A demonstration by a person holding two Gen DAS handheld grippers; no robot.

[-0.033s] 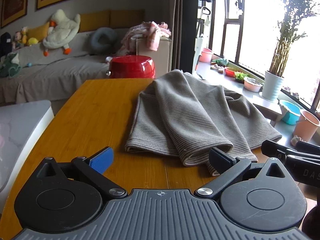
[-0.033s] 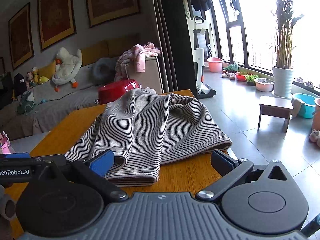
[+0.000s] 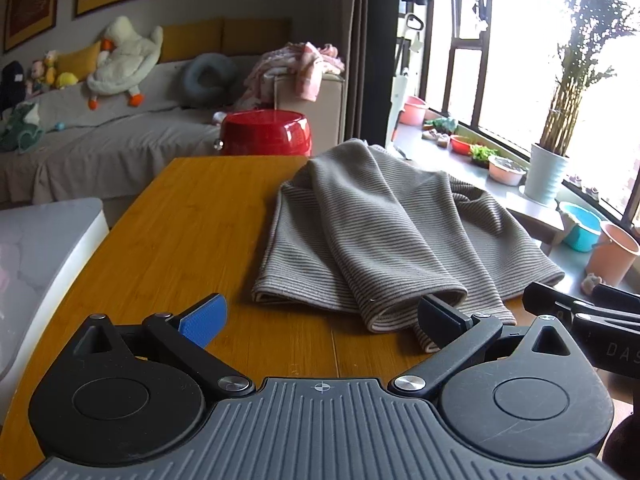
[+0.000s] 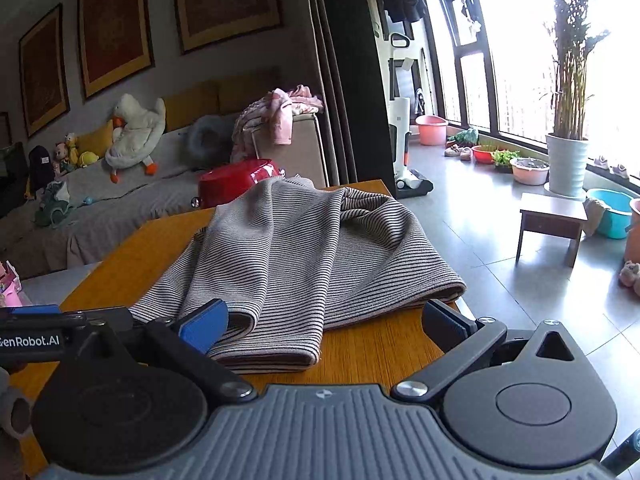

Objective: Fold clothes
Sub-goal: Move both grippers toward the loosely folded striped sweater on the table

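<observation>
A grey striped garment lies loosely folded on the wooden table, toward its right side. It also shows in the right wrist view. My left gripper is open and empty, just short of the garment's near edge. My right gripper is open and empty, with its fingers on either side of the garment's near folded edge. The right gripper's body shows at the right of the left wrist view.
A red basin stands beyond the table's far end. A white surface sits left of the table. A sofa with plush toys is behind. A small stool, buckets and a potted plant stand on the floor at right.
</observation>
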